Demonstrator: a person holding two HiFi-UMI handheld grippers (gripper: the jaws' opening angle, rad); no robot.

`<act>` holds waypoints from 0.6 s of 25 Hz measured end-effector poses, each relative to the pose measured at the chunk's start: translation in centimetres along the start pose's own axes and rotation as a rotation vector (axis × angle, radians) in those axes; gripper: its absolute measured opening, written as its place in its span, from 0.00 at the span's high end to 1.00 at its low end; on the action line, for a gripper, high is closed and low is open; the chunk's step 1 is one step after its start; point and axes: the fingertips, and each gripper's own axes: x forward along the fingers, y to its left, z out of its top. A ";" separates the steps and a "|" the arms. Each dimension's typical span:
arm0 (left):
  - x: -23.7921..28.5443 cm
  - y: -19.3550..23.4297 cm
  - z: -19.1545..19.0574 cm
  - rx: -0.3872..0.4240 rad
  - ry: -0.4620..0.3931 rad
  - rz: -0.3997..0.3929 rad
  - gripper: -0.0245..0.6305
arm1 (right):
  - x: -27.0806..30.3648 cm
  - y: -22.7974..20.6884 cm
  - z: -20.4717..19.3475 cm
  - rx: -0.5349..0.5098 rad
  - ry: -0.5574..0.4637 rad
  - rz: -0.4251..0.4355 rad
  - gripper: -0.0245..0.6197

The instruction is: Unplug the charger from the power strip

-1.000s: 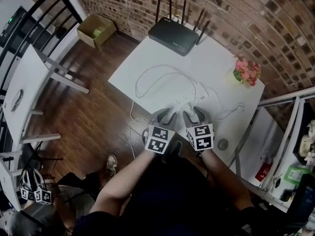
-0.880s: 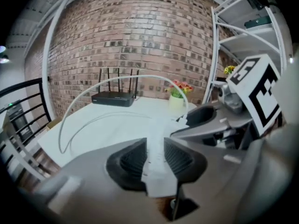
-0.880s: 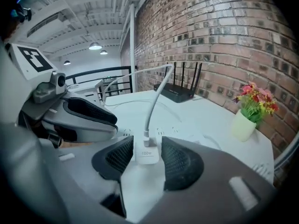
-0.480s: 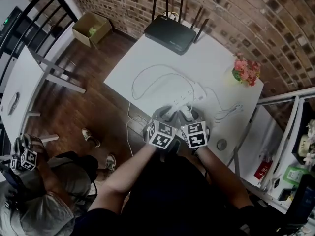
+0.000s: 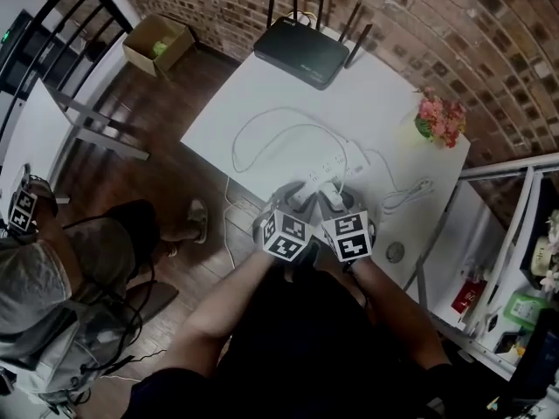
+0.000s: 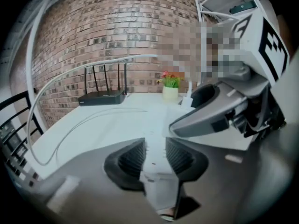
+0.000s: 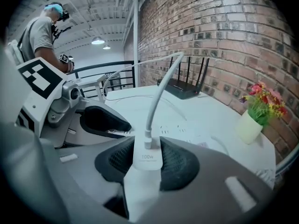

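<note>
your left gripper (image 6: 155, 157) and right gripper (image 5: 337, 201) sit side by side at the lower centre of the head view, both reaching onto the near edge of the white surface (image 5: 376, 103). the power strip (image 5: 330, 168) lies just ahead of them, running diagonally toward the upper right, with a thin white cable (image 5: 262, 133) looping off to its left. in your left gripper view the jaws are opening, spread with the near end of the strip between the ribbed pads. in your right gripper view the jaws are closing on the charger (image 7: 147, 158), a white block marked 100w that fills the gap between the pads, which lie against its sides; its cord (image 7: 156, 94) rises straight up from the top and arcs away to the left. a black router (image 5: 301, 49) stands at the far edge of the surface in the upper middle, and a small pot of flowers (image 5: 439, 120) sits at the upper right. another person (image 5: 52, 295) is at the lower left.
</note>
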 end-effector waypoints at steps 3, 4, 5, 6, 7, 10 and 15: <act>0.0 0.0 0.0 0.002 0.006 -0.001 0.75 | -0.4 0.5 0.9 -0.021 -0.001 -0.009 0.74; 0.0 0.0 0.0 0.002 0.009 -0.001 0.75 | -0.5 0.6 1.2 -0.038 0.000 -0.014 0.74; 0.0 0.1 0.0 0.004 0.012 -0.002 0.75 | -0.6 0.6 1.4 -0.046 0.001 -0.019 0.74; 0.0 0.1 0.0 0.004 0.014 -0.003 0.75 | -0.6 0.5 1.4 -0.036 0.002 -0.020 0.74; 0.0 0.1 0.0 0.005 0.017 -0.004 0.75 | -0.5 0.3 1.1 -0.011 0.004 -0.017 0.74; 0.0 0.1 0.0 0.006 0.023 -0.007 0.75 | -0.1 0.0 0.3 0.025 0.012 -0.011 0.74; 0.0 0.1 0.0 0.008 0.026 -0.006 0.75 | -0.1 0.0 0.4 0.015 0.015 -0.023 0.74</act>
